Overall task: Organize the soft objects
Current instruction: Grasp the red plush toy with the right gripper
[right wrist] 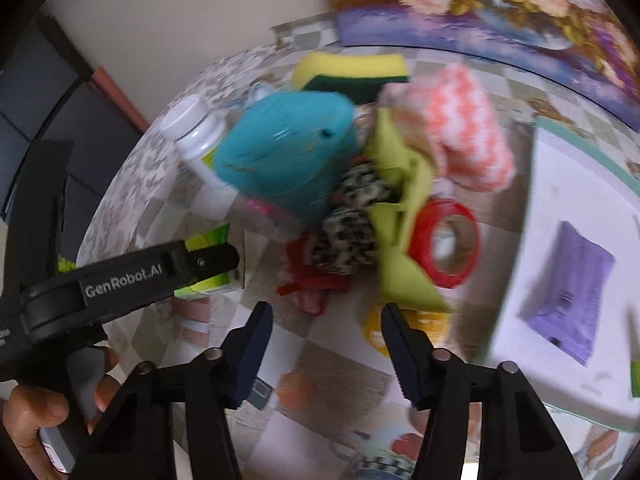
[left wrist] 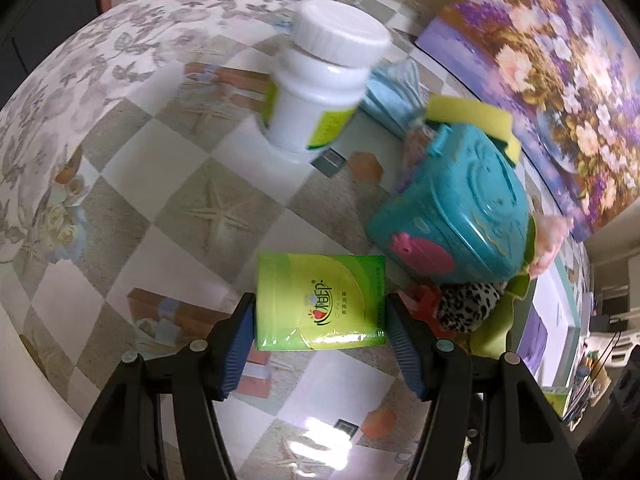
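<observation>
My left gripper (left wrist: pixel 320 312) is shut on a green tissue pack (left wrist: pixel 320 300), pads against both its sides, just above the tablecloth. The pack and the left gripper (right wrist: pixel 216 260) also show in the right wrist view. My right gripper (right wrist: pixel 326 320) is open and empty, hovering in front of a pile: leopard-print scrunchies (right wrist: pixel 348 236), a lime cloth (right wrist: pixel 400 248), a pink-white fluffy cloth (right wrist: pixel 464 136), a yellow-green sponge (right wrist: pixel 352 68), red fabric (right wrist: pixel 308 280). A white tray (right wrist: pixel 560 208) at right holds a purple pack (right wrist: pixel 568 300).
A teal plastic toy (left wrist: pixel 456 216) lies in the pile. A white bottle (left wrist: pixel 320 80) stands behind, with a blue cloth (left wrist: pixel 392 92) beside it. A red tape roll (right wrist: pixel 444 244) and a yellow tape roll (right wrist: pixel 376 332) lie near the tray. A floral painting (left wrist: pixel 560 80) leans at the back.
</observation>
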Demonstrator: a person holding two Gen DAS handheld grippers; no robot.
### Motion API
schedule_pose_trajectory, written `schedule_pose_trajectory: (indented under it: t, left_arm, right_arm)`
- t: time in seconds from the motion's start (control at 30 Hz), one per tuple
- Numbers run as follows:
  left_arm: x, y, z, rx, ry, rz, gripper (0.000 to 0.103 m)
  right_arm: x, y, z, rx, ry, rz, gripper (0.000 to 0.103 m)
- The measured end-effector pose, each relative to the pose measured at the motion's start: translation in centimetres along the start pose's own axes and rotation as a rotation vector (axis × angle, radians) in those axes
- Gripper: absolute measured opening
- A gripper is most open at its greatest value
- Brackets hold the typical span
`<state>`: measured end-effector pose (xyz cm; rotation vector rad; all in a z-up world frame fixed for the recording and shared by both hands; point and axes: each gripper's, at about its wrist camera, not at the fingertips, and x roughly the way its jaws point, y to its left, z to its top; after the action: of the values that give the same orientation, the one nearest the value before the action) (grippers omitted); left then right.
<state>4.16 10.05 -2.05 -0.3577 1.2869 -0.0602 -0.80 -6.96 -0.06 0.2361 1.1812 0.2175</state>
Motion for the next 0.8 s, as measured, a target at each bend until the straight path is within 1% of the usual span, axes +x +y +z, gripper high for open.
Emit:
schedule_pose_trajectory:
  t: [0.13, 0.2, 0.33, 0.5, 0.73, 0.77, 0.8]
  left_arm:
    - [-0.2, 1.5, 0.3, -0.029, -0.009, -0.009, 0.065]
    - [-0.3, 2.2, 0.4, -0.043, -0.008, -0.02, 0.065]
    - [-0.3, 2.7, 0.4, -0.055, -0.009, -0.032, 0.065]
    - [-0.6, 3.6, 0.4, -0.061, -0.011, -0.044, 0.065]
    - [-0.2, 3.4, 0.1, -0.057, -0.002, -0.04, 0.065]
    - [-0.2, 3.3, 0.1, -0.057, -0.001, -0.038, 0.065]
    - [-0.2, 3.4, 0.0, -0.058, 0.0, -0.037, 0.065]
  right_arm:
    - [1.2, 1.3, 0.4, -0.053, 0.015, -0.005, 0.057]
    - [2.0, 1.9, 0.5, -0.074, 0.028, -0.024, 0.057]
    - [3.5, 2.3, 0.8, -0.086, 0.055, -0.051, 0.057]
    - [5.3, 3.0, 1.5, -0.097, 0.065, -0.083, 0.057]
    - [6.7, 4.2, 1.8, -0.136, 0.05, -0.141, 0.057]
    - [7.0, 4.8, 1.9, -0.153, 0.051, -0.157, 0.057]
    - [7.3, 5.3, 1.9, -0.167, 0.051, -0.173, 0.054]
